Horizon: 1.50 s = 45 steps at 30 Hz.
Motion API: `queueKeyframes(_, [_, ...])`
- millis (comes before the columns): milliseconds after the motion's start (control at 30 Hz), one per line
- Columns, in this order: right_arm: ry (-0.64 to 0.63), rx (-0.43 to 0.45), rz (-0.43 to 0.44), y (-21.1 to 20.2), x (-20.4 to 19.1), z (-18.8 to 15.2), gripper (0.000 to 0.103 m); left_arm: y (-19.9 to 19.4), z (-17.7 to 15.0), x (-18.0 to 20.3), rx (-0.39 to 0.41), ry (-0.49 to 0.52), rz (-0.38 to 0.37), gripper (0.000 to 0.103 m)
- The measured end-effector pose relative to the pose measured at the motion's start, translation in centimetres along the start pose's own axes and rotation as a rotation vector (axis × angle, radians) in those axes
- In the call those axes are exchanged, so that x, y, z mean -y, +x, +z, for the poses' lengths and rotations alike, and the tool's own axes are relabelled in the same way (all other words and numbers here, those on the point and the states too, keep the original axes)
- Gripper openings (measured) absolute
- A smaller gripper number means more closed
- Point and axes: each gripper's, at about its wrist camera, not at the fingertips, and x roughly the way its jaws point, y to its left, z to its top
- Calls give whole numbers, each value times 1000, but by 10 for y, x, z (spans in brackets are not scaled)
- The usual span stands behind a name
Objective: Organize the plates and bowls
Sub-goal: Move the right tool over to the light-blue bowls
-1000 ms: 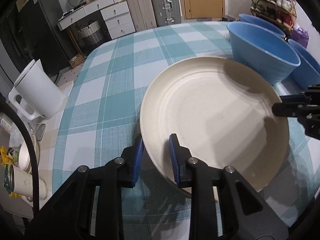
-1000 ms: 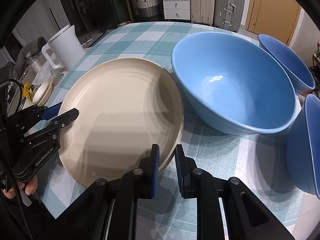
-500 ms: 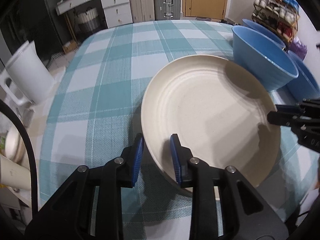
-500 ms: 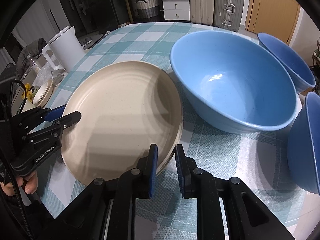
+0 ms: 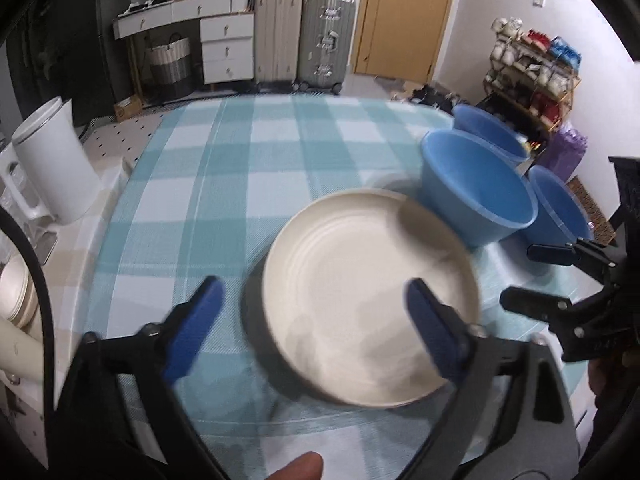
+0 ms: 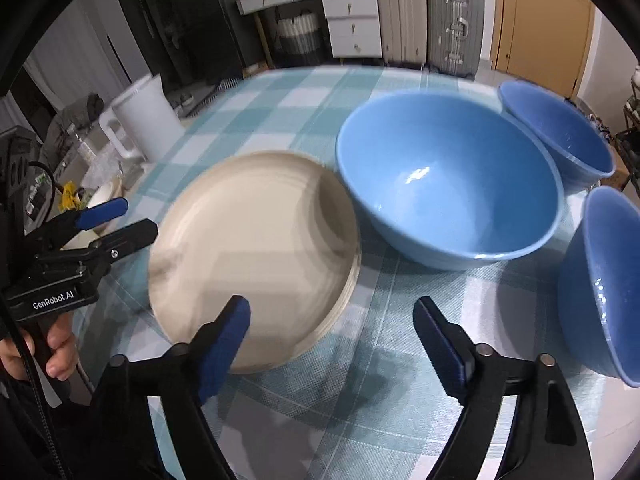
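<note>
A cream plate (image 5: 368,280) lies flat on the checked tablecloth; in the right wrist view (image 6: 256,256) it looks like the top of a small stack. My left gripper (image 5: 314,300) is open and raised, its blue pads wide apart above the plate's near side. My right gripper (image 6: 332,320) is open, just back from the plate's right edge. Three blue bowls stand to the right: a large one (image 6: 444,184) touching the plate, one behind it (image 6: 560,132), one at the right edge (image 6: 604,284).
A white kettle (image 5: 56,164) stands at the table's left edge, with cream dishes (image 5: 14,292) beside it. The checked tablecloth (image 5: 248,152) stretches away behind the plate. Suitcases, drawers and a door stand beyond the table.
Both grippers were shut on the plate's rim. Both have opened wide and pulled back and up. The plate now rests on the table.
</note>
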Motion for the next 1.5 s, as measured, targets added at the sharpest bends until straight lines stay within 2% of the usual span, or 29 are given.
queueKeyframes(67, [10, 27, 2, -13, 4, 2, 101, -6, 7, 7, 22, 1, -10, 102])
queueKeyframes(600, [150, 263, -72, -124, 74, 19, 102, -23, 67, 77, 106, 71, -118, 102])
queueKeyframes(800, [197, 310, -80, -155, 103, 26, 102, -22, 88, 106, 114, 106, -148, 102])
queueKeyframes(1167, [288, 348, -88, -190, 168, 48, 102, -8, 133, 161, 118, 161, -170, 102])
queueKeyframes(1500, [337, 312, -113, -172, 220, 69, 102, 37, 173, 194, 78, 166, -179, 102])
